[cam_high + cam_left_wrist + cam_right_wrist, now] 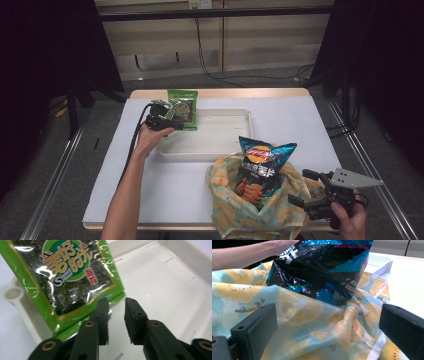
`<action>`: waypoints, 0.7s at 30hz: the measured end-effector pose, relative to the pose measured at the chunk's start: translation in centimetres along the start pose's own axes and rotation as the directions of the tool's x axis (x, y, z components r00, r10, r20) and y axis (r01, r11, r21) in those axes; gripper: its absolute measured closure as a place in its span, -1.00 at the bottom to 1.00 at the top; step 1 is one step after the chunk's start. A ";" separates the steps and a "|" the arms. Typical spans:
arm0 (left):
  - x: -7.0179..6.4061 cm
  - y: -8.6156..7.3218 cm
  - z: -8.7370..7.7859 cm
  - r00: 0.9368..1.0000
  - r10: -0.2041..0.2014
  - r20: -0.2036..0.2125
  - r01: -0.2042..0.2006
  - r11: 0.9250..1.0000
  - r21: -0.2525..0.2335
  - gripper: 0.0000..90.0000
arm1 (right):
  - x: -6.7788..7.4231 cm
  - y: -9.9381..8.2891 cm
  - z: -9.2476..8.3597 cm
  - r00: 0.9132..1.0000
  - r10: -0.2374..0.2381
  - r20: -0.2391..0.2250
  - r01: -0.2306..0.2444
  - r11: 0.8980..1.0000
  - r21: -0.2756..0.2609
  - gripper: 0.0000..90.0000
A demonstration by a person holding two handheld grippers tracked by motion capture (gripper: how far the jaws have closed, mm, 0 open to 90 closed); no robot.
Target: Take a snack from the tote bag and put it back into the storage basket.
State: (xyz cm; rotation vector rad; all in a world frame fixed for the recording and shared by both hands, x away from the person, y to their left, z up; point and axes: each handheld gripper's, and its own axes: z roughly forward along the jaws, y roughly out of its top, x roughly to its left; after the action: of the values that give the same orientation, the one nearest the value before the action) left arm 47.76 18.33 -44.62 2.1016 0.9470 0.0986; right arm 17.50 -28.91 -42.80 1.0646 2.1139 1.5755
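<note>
Left gripper view: left tool (117, 321) part-open, empty; seaweed packet (67, 277) leans at 11 o'clock, just beyond its jaws, over the tray (180, 277).

A green seaweed packet (183, 108) leans tilted on the far-left rim of the white tray (220, 150), its lower edge inside the tray.

My glossy green seaweed packet (67, 277) has a dark centre and orange lettering. The shiny blue-and-black chip bag (261, 167) stands in pale aqua cloth (312, 332) printed with orange slices. The plastic tray (220, 145) is cream.
</note>
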 end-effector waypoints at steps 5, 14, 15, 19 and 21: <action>-1.5 -0.9 -1.0 0.999 0.020 0.040 -0.018 0.999 -0.029 0.39 | -0.3 0.2 -0.1 1.000 -0.003 -0.005 0.003 1.000 -0.001 -0.94; -4.0 -2.6 -3.4 0.995 0.050 0.081 -0.040 0.991 -0.125 0.18 | -0.5 1.0 -0.2 0.999 0.011 -0.045 -0.011 1.000 -0.011 -0.97; -4.4 -2.8 -3.6 0.995 0.058 0.085 -0.046 0.990 -0.134 0.14 | -0.6 1.1 -0.1 0.999 0.022 -0.043 -0.022 1.000 -0.006 -0.97; -6.2 -3.4 -4.2 0.983 0.121 0.137 -0.098 0.981 -0.165 -0.05 | -0.7 1.7 0.3 0.998 0.037 -0.041 -0.037 0.999 0.000 -0.96; -7.1 -3.7 -4.6 0.979 0.146 0.140 -0.122 0.979 -0.165 -0.15 | -0.9 2.1 0.5 0.997 0.039 -0.069 -0.040 0.999 -0.010 -0.97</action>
State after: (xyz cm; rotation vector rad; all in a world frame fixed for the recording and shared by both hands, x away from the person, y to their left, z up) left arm 38.79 18.08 -42.42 1.9953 0.6843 0.0777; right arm 19.25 -28.96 -41.25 1.0699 2.1378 1.6631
